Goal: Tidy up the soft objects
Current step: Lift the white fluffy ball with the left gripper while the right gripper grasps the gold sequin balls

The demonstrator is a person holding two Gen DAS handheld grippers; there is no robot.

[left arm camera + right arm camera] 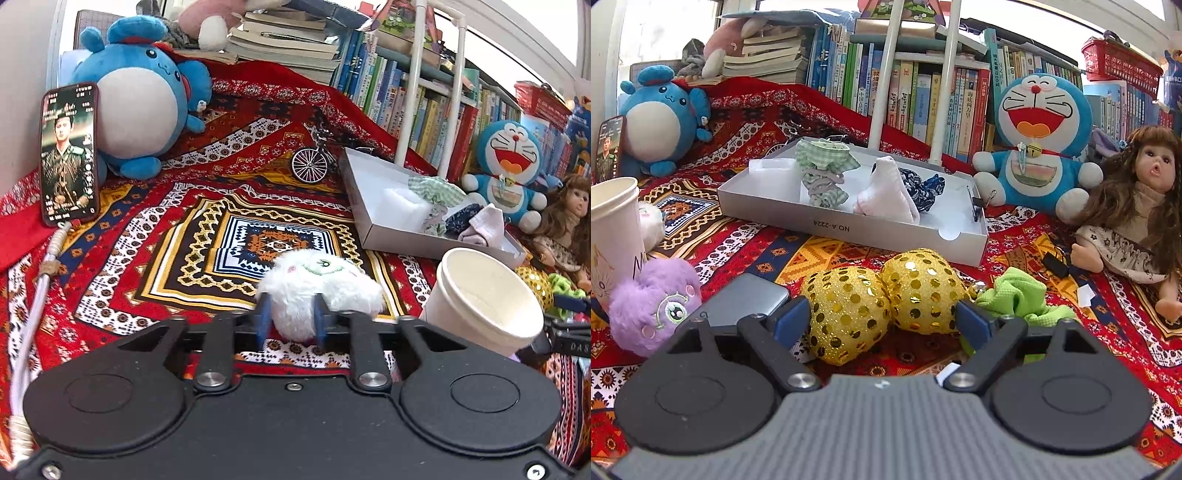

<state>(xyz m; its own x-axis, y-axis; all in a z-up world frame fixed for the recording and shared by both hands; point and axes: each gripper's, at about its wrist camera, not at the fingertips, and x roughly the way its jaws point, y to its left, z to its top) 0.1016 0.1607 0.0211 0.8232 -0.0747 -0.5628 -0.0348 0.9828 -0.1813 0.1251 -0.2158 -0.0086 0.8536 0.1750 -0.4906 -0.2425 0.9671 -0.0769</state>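
My left gripper [291,319] is shut on a white fluffy plush toy [314,284], whose fur bulges around the blue fingertips just above the patterned red cloth. In the right wrist view, two joined gold sequined balls [879,302] lie on the cloth. My right gripper [882,319] spans them widely, one pad against each outer side. Behind them stands a shallow grey box [849,229] holding a green checked scrunchie [823,166], a pink cloth [882,192] and a navy patterned cloth [919,184]. A purple fluffy plush [652,306] lies at the left and a green cloth [1019,295] at the right.
A paper cup [480,295] stands right of the white plush. A grey flat tin [746,299] lies by the purple plush. A Doraemon plush [1038,147], a doll [1137,206], a round blue plush [136,99] and a propped phone [68,155] line the back. Bookshelves stand behind.
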